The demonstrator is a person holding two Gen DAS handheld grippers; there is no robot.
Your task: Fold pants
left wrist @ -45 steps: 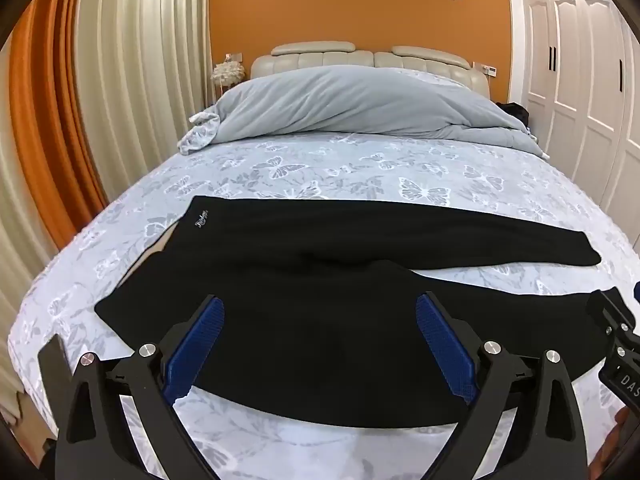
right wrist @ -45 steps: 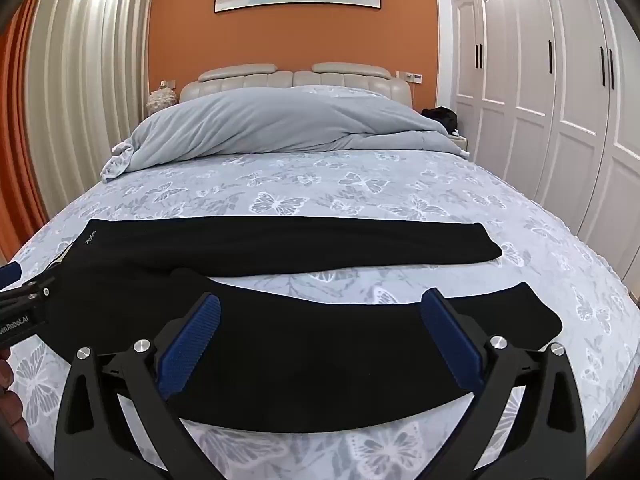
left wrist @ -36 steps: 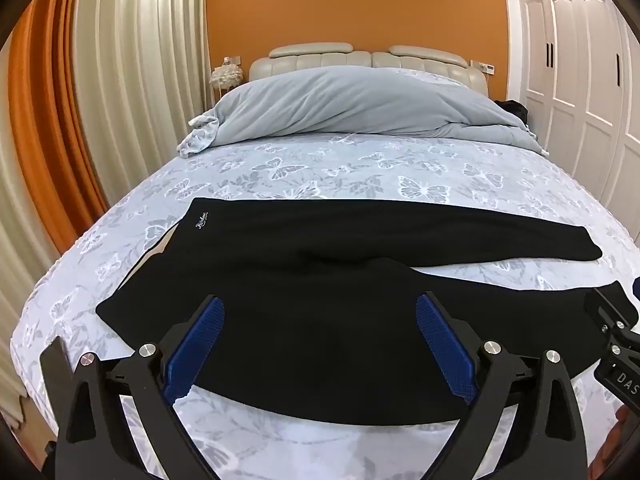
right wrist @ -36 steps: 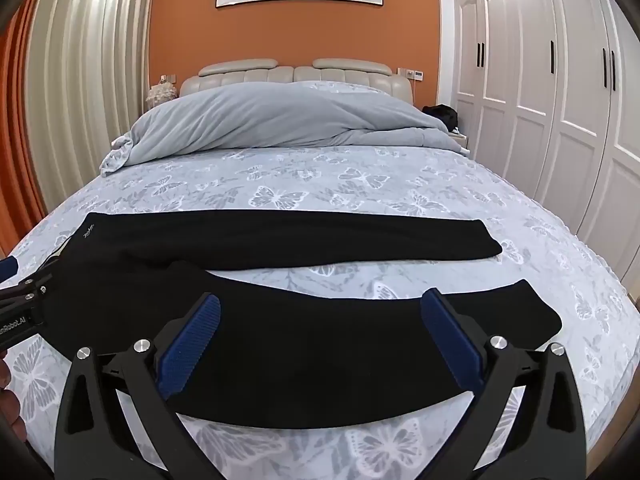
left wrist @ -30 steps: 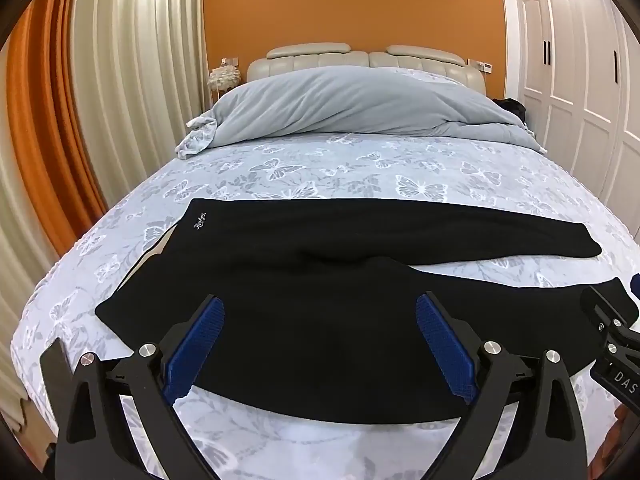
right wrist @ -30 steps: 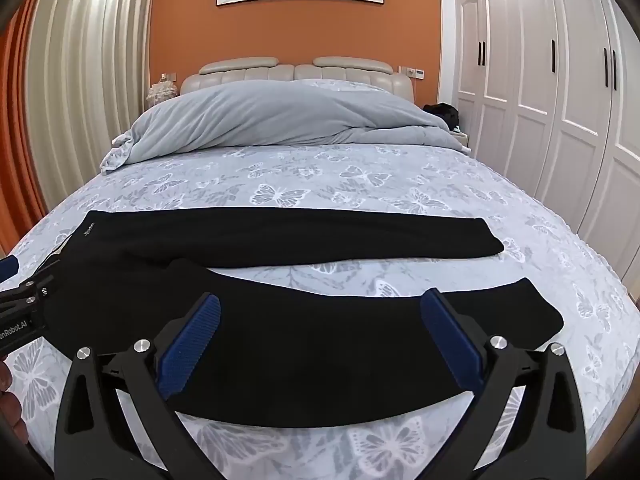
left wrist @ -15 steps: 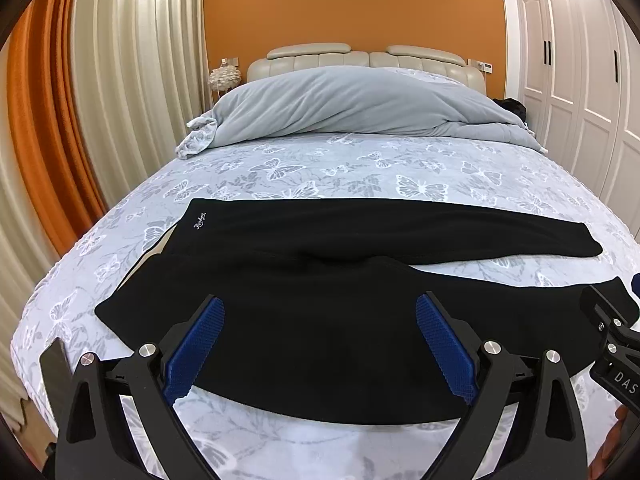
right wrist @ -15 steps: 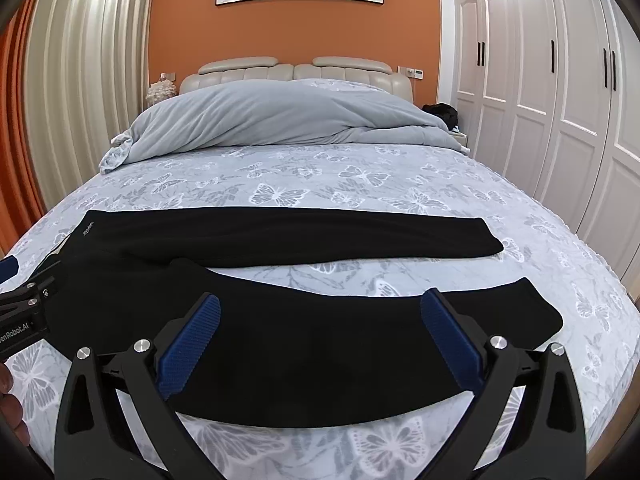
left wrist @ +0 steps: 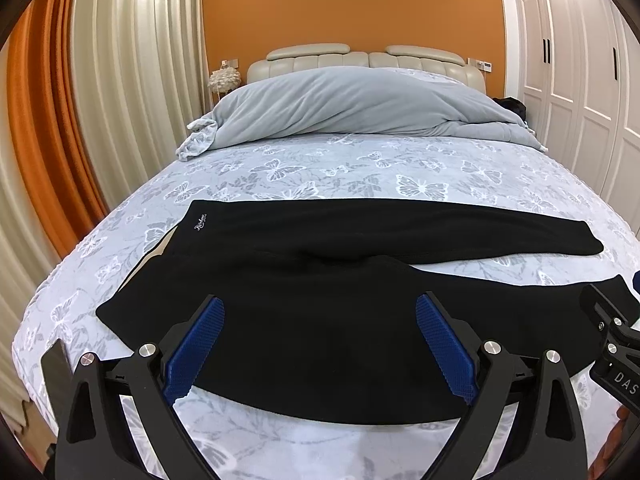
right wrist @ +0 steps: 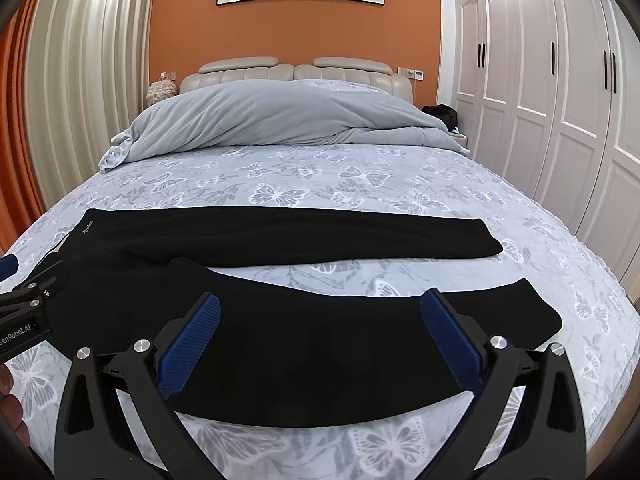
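Black pants [left wrist: 328,280] lie flat across the bed, waistband at the left, both legs spread apart toward the right; they also show in the right wrist view [right wrist: 304,320]. My left gripper [left wrist: 320,344] is open and empty, held above the pants' seat near the bed's front edge. My right gripper [right wrist: 320,336] is open and empty, held above the near leg. Each gripper shows at the edge of the other's view: the right one [left wrist: 612,340] and the left one [right wrist: 28,308].
The bed has a butterfly-print sheet [right wrist: 360,176] and a grey duvet [right wrist: 280,120] bunched at the headboard. Curtains [left wrist: 100,100] hang on the left, white wardrobes [right wrist: 560,100] stand on the right. The front edge of the bed is just below the grippers.
Both grippers stay open and almost still; the views shift only slightly. The pants have not moved.
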